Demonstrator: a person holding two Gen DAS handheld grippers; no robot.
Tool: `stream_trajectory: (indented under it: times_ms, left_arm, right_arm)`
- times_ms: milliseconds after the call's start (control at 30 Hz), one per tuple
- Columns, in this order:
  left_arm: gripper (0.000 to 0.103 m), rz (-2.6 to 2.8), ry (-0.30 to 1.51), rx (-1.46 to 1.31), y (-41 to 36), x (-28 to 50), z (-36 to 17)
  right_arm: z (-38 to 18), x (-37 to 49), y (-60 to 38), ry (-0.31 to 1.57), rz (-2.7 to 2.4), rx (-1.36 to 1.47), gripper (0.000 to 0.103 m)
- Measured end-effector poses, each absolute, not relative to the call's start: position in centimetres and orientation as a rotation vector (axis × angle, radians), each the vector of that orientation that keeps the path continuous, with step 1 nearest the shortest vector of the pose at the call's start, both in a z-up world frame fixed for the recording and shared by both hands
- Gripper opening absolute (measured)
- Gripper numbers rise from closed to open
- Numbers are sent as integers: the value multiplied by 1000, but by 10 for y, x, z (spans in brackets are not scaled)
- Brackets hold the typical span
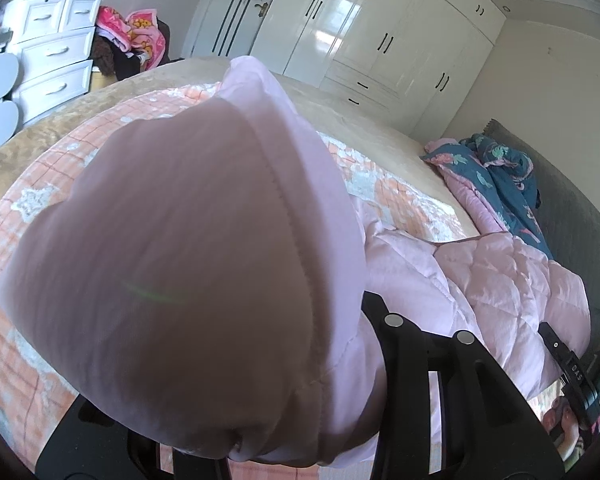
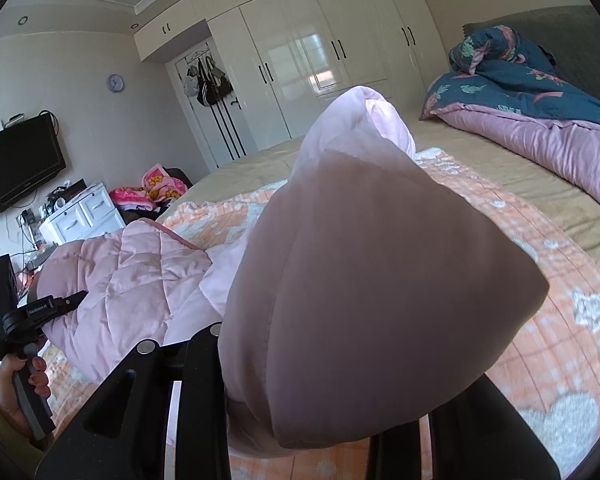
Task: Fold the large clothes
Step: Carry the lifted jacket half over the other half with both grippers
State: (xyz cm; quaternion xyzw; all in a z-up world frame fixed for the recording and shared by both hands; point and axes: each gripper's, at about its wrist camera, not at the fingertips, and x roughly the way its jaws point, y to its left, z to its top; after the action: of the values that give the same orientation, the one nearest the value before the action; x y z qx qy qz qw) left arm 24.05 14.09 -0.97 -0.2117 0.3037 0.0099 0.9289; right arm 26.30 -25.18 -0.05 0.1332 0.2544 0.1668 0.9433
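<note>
**Pink quilted coat lifted by both claws over the bed**

Left wrist view: the left claw (image 1: 300, 420) is clamped on a thick bunch of the pink quilted coat (image 1: 508, 272), and that bunch balloons up in front of the lens. The rest of the garment trails toward the bed's near edge, where the right claw (image 1: 572, 364) has its own corner. The coat looks light, puffy and soft (padded, so it will spring back rather than crease), with a smooth shell that may slip; the stitched hem and seams seem the surest places to pinch. It lies on an orange checked blanket (image 1: 40, 216) spread over the bed (image 1: 360, 120).

Right wrist view: the right claw (image 2: 300, 432) is likewise closed on a wad of the coat, which blocks its fingertips. The quilted body sags between the two claws, near the bed's front edge, and a hand (image 2: 16, 384) grips the left tool. A blue floral duvet (image 2: 520, 80) is heaped at the head end, white wardrobes (image 2: 300, 52) line the far wall, a television (image 2: 16, 160) hangs above a white dresser (image 2: 84, 212).
</note>
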Motion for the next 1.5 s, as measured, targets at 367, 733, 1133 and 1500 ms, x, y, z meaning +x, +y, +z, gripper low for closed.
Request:
stream_trajectory:
  times_ms: [367,733,1133,1500]
  left_arm:
    - [31,32,643,-421,137,198,-17]
    - [34,51,695,-439,135,170,-32]
    - [39,82,737,-471,142,170,-54]
    - [44,96,752,-483,141,168,-59]
  right_arm:
    - [-2,231,-260,550,323,292,29]
    - [-21,209,-276,607,301,333,30]
    - [-54,221,-281,681,232,343,38]
    - [-83,229,-300,809,105,489,91]
